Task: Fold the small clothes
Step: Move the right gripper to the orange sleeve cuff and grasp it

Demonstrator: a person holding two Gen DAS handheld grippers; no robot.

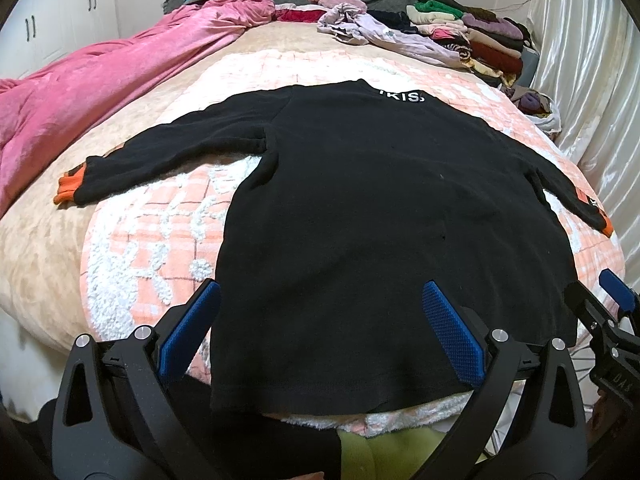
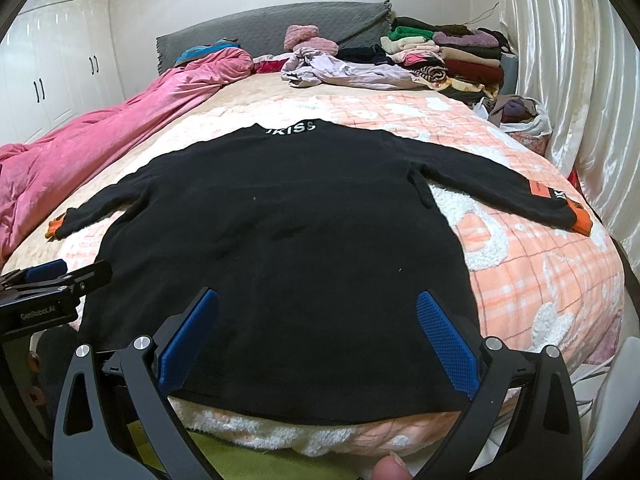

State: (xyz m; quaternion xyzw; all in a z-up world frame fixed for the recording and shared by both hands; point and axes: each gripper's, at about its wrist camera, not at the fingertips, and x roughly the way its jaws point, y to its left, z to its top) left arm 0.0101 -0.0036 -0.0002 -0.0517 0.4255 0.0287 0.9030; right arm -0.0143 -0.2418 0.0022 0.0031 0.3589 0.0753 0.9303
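A black long-sleeved sweater (image 1: 360, 208) with orange cuffs and white collar lettering lies spread flat on a peach-and-white blanket (image 1: 160, 232), hem toward me, sleeves out to both sides. It also shows in the right wrist view (image 2: 280, 232). My left gripper (image 1: 320, 316) is open and empty above the hem's left part. My right gripper (image 2: 318, 320) is open and empty above the hem's right part. The right gripper also shows at the right edge of the left wrist view (image 1: 612, 320), and the left gripper at the left edge of the right wrist view (image 2: 52, 280).
A pink quilt (image 1: 100, 80) lies bunched along the bed's left side. A lilac garment (image 1: 384, 32) and stacks of folded clothes (image 1: 480, 36) sit at the far right by the grey headboard (image 2: 272, 24). A white curtain (image 2: 568, 60) hangs on the right. White wardrobes (image 2: 60, 60) stand at left.
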